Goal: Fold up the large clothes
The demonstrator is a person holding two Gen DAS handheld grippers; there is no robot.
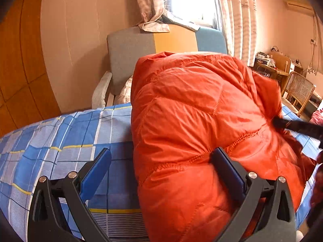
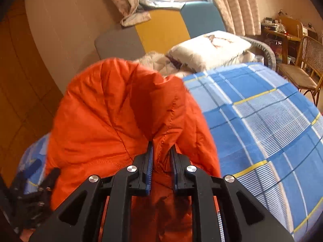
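A puffy orange quilted down jacket (image 1: 193, 125) lies bunched in a thick bundle on a bed covered by a blue, white and yellow checked sheet (image 1: 60, 145).

Left gripper (image 1: 161, 171), black frame with blue pads: jaws spread wide. The left finger (image 1: 97, 173) stands over bare sheet, clear of the fabric. The right finger (image 1: 228, 173) rests against the near face of the jacket, along a stitched seam. Nothing is clamped between them.

Right gripper (image 2: 161, 153): jaws drawn close together, with a raised ridge of the orange fabric pinched between the blue pads (image 2: 149, 161). The fabric rises from the pinch into a tall fold that leans toward the left of the right wrist view. In the left wrist view the tip of this gripper shows as a dark, blurred shape at the jacket's far right edge, with the cloth gathered into creases around it.

Behind the bed: a padded headboard in grey, yellow and teal panels (image 1: 175, 40), a white printed pillow (image 2: 210, 48), pale patterned curtains (image 1: 238, 16) at a bright window, and a wooden chair with a woven cane back (image 2: 308, 60) near a cluttered wooden desk (image 2: 282, 30).
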